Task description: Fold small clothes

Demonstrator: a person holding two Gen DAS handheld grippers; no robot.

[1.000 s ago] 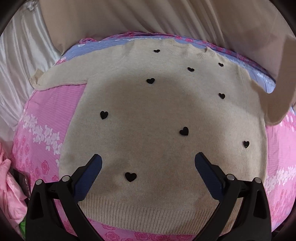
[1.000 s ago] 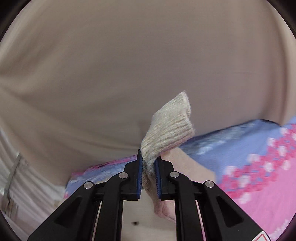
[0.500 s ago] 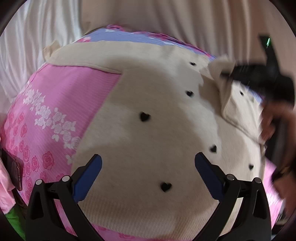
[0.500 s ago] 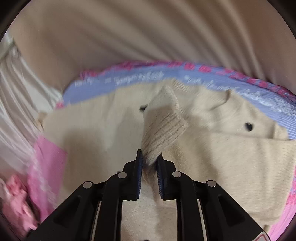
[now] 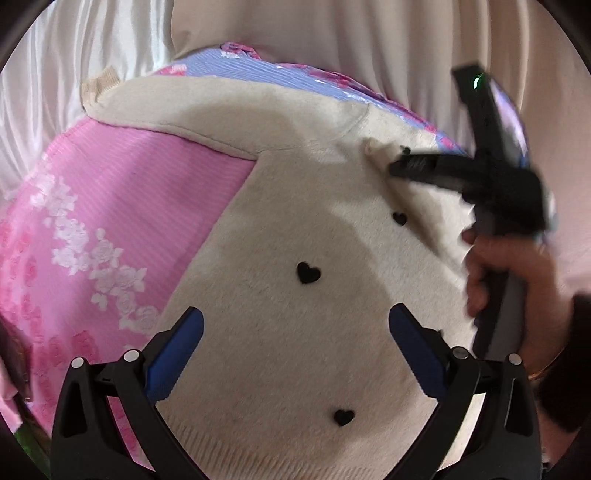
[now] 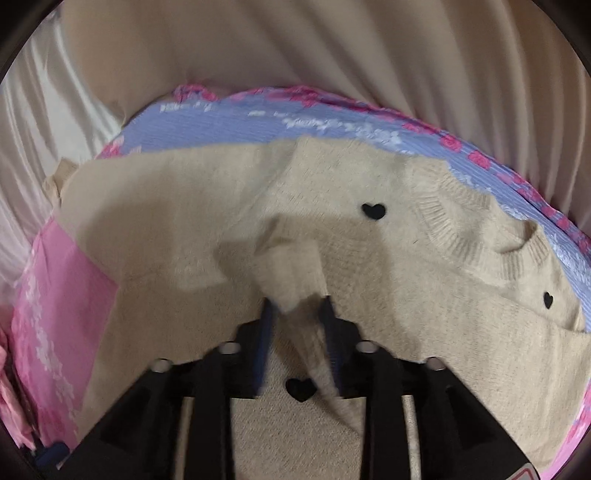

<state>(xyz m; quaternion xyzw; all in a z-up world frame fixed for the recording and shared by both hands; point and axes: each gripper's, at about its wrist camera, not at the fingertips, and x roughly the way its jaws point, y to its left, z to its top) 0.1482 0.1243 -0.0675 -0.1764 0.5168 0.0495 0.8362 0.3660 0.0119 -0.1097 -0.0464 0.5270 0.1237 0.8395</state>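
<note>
A cream knit sweater (image 5: 295,258) with black hearts lies flat, front up, on the bedspread. My left gripper (image 5: 295,317) hovers open over the sweater's lower body near the ribbed hem, with nothing between its fingers. My right gripper (image 6: 297,306) is low over the chest and its jaws are opening. The ribbed cuff of the right sleeve (image 6: 291,266) lies loosely between them, folded across the front. In the left wrist view the right gripper (image 5: 395,168) reaches in from the right, held by a person's hand (image 5: 509,269). The other sleeve (image 5: 166,110) stretches out to the left.
The sweater rests on a pink floral bedspread (image 5: 110,221) with a blue band (image 6: 229,125) along the far edge. Pale curtains (image 5: 295,33) hang behind it. A pink garment (image 6: 5,369) sits at the left edge.
My right gripper swung down and left, carrying the sleeve from the air onto the sweater's chest, and its jaws parted. My left gripper shifted sideways and rolled, staying open.
</note>
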